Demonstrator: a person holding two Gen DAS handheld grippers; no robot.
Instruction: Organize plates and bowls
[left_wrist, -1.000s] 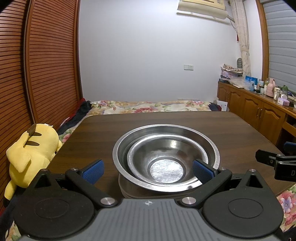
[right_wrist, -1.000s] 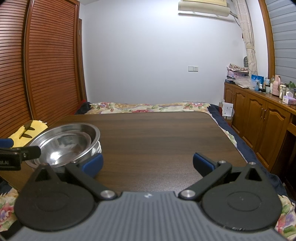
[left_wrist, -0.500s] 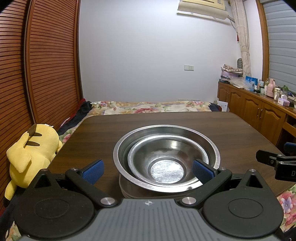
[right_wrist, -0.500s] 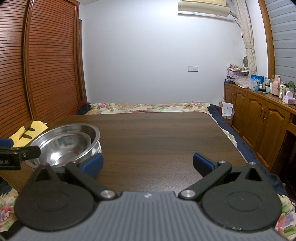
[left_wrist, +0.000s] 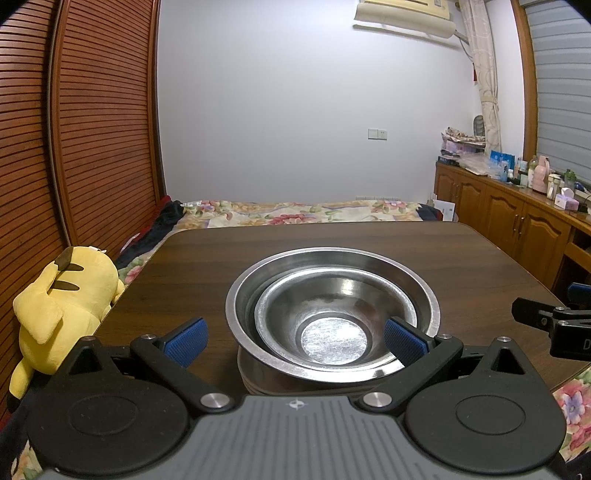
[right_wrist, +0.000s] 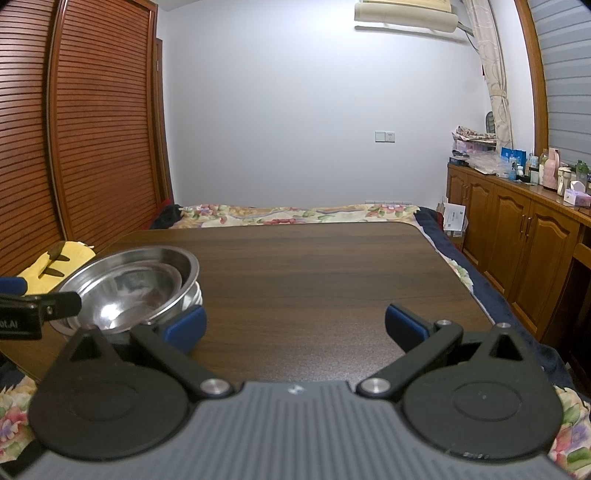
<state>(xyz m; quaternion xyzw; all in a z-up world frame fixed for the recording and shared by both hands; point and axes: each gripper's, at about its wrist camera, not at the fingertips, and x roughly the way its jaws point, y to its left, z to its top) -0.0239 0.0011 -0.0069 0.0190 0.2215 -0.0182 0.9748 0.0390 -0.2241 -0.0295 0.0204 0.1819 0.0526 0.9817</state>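
Observation:
Two steel bowls are nested: a small bowl (left_wrist: 334, 321) sits inside a large bowl (left_wrist: 332, 264), on top of a stack of pale plates (left_wrist: 255, 380) near the table's front edge. My left gripper (left_wrist: 295, 341) is open just in front of the stack, its blue pads either side of the near rim, holding nothing. In the right wrist view the same bowls (right_wrist: 133, 288) and the plate edges (right_wrist: 197, 293) sit at the left. My right gripper (right_wrist: 295, 325) is open over bare wood to the right of the stack.
The dark wooden table (right_wrist: 314, 266) stretches away toward a bed with a floral cover (left_wrist: 295, 212). A yellow plush toy (left_wrist: 59, 306) lies off the table's left edge. Wooden cabinets (right_wrist: 517, 236) line the right wall, slatted wardrobe doors (left_wrist: 74, 147) the left.

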